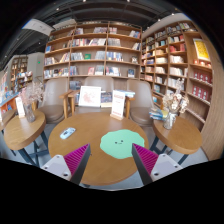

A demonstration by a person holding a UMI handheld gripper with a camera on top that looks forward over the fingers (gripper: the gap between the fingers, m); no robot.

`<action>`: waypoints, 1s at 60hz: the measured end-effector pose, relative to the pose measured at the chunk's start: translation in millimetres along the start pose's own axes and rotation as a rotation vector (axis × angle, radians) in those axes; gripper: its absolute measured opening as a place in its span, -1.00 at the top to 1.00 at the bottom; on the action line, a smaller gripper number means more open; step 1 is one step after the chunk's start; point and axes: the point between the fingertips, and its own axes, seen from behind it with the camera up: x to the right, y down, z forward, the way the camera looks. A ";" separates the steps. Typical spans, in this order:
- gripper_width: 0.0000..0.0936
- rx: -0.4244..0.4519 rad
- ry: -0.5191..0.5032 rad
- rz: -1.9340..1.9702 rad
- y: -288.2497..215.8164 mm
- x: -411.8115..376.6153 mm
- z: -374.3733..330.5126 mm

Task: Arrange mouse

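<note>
A small light-blue mouse [67, 132] lies on the round wooden table [95, 155], left of a mint-green round mat [121, 142] with a face on it. My gripper [112, 163] hovers above the table's near edge, well short of both. Its two fingers with magenta pads [75, 158] stand wide apart with nothing between them. The mat lies just ahead of the fingers, a little to the right; the mouse is ahead and to the left of the left finger.
Chairs stand behind the table, and two upright sign cards [90, 96] stand at its far side. Side tables with flower vases [176, 103] sit left and right. Tall bookshelves [95, 55] fill the back and right walls.
</note>
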 end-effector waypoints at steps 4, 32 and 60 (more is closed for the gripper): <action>-0.83 -0.019 -0.029 0.007 7.7 -8.0 -3.9; -0.83 -0.096 -0.162 -0.005 48.6 -147.8 46.0; -0.82 -0.131 -0.214 -0.030 69.3 -253.2 130.2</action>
